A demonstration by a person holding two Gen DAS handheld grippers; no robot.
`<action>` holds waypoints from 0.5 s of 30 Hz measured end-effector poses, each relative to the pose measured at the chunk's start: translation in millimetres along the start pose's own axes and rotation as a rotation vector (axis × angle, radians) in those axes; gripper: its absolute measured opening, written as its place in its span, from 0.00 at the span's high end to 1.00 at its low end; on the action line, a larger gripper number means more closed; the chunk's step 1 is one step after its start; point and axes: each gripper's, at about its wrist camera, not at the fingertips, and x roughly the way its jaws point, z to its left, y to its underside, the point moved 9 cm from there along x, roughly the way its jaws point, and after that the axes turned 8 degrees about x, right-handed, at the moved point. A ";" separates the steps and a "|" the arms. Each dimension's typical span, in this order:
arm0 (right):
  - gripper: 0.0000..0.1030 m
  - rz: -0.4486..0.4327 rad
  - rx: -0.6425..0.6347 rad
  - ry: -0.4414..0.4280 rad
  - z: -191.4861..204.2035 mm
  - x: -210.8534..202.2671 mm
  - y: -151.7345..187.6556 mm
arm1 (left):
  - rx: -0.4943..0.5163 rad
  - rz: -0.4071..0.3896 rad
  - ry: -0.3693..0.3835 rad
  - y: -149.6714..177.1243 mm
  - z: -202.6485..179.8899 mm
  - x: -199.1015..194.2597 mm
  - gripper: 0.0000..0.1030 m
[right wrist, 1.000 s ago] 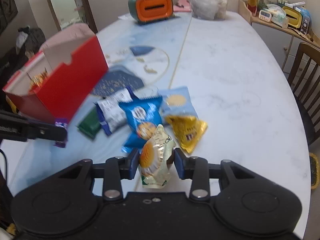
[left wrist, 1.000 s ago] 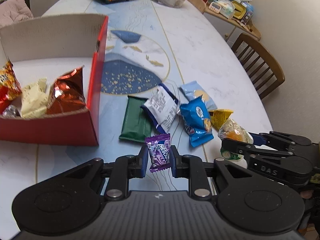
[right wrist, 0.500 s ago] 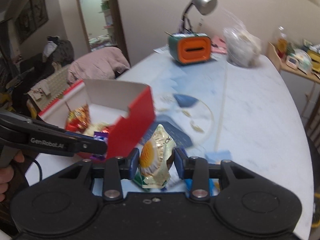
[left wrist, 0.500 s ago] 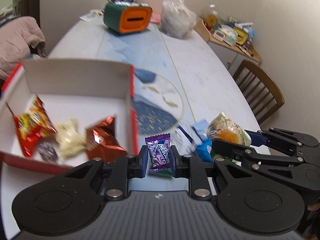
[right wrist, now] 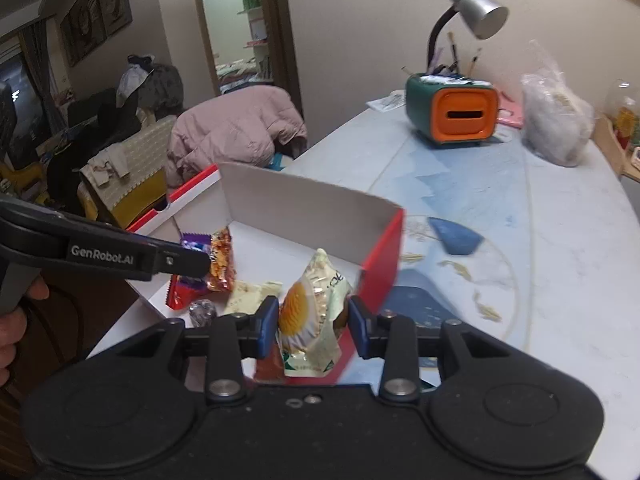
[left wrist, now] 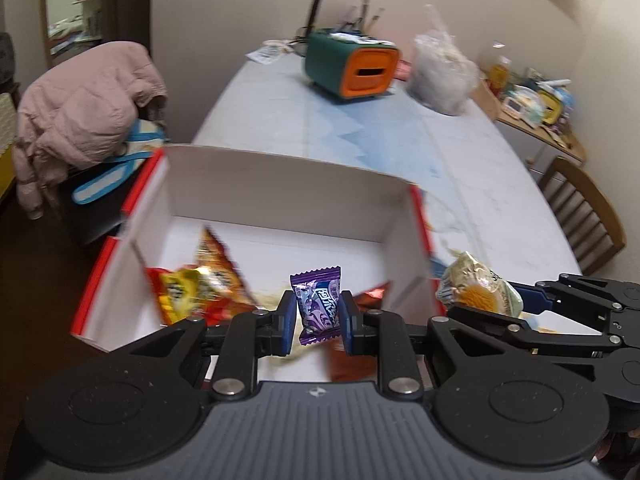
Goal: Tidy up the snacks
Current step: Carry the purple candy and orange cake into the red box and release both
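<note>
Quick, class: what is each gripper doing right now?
Left gripper: shut on the purple candy.
Right gripper: shut on the cream pastry packet.

Left gripper [left wrist: 317, 316]: matte black housing with ribbed grey centre panel, two round recessed discs, silver screw heads on the linkage arms, blue pads on the fingers [left wrist: 286, 320]. Right gripper [right wrist: 313, 326]: same black body, silver screws, blue pads. White "GenRobot.AI" lettering on the left unit's arm at frame left; bare skin of the hand [right wrist: 12, 320] beside it.
</note>
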 end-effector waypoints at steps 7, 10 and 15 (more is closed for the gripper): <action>0.64 0.050 -0.027 -0.003 23.6 37.3 -4.0 | -0.035 0.024 -0.062 1.3 46.5 8.8 0.79; 0.64 0.069 -0.025 -0.002 28.9 51.0 -5.4 | -0.050 0.037 -0.076 0.2 63.3 14.9 0.79; 0.64 0.105 -0.031 0.006 35.3 74.2 -5.3 | -0.040 0.078 -0.097 3.0 78.5 32.3 0.79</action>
